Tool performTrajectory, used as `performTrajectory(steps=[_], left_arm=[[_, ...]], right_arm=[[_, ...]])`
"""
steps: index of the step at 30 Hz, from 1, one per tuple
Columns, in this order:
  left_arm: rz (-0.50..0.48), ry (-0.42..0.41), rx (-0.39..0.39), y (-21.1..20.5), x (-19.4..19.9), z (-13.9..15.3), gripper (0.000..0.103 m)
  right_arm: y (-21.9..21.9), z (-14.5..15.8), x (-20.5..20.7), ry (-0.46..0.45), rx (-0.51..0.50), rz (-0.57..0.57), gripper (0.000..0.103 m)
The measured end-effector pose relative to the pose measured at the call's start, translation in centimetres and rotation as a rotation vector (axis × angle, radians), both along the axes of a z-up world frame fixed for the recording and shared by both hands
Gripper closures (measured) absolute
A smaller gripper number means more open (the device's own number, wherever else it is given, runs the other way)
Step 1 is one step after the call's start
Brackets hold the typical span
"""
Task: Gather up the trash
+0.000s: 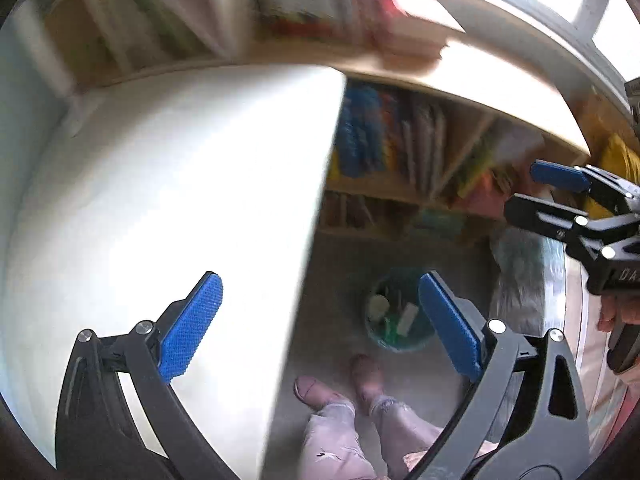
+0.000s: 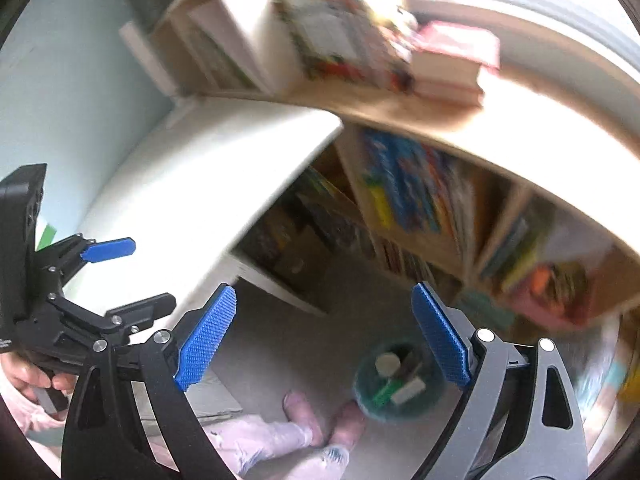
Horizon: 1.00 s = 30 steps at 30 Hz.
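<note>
A round green bin stands on the floor below, with several bits of trash in it: a pale round piece, a green piece and a white one. In the left wrist view my left gripper is open over the table's edge, nothing between its blue pads. My right gripper is open too, high above the same bin, its jaws empty. Each gripper shows in the other's view: the right gripper at the right edge, the left gripper at the left, held by a hand.
A white table fills the left; its bare top shows no items. A wooden bookshelf full of books runs along the back, with stacked books on top. The person's feet stand beside the bin.
</note>
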<state>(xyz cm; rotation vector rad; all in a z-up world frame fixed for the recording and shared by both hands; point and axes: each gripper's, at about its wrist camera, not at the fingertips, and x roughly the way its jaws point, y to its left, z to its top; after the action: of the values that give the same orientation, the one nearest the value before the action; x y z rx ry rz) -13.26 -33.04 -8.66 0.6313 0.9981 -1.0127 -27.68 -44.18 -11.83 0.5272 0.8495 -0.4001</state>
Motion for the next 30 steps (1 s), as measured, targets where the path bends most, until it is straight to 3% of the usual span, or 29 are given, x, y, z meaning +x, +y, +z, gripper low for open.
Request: performTrajectory(steps=[9, 17, 30], left_arm=[[0.299, -0.031, -0.057, 8.3, 6.4, 3.3, 0.007], [0.608, -0.057, -0.079, 17.4, 10.5, 3.8, 0.007], [0.972, -0.115, -0.099, 29.1, 12.4, 4.7, 0.007]], right_arm=[[5.8, 3.8, 10.3, -0.076, -0.047, 0.316, 0.014], [13.1, 5.8, 18.4, -0.109, -0.095, 0.612, 0.014], [22.7, 7.0, 25.1, -0.148, -0.092, 0.917, 0.014]])
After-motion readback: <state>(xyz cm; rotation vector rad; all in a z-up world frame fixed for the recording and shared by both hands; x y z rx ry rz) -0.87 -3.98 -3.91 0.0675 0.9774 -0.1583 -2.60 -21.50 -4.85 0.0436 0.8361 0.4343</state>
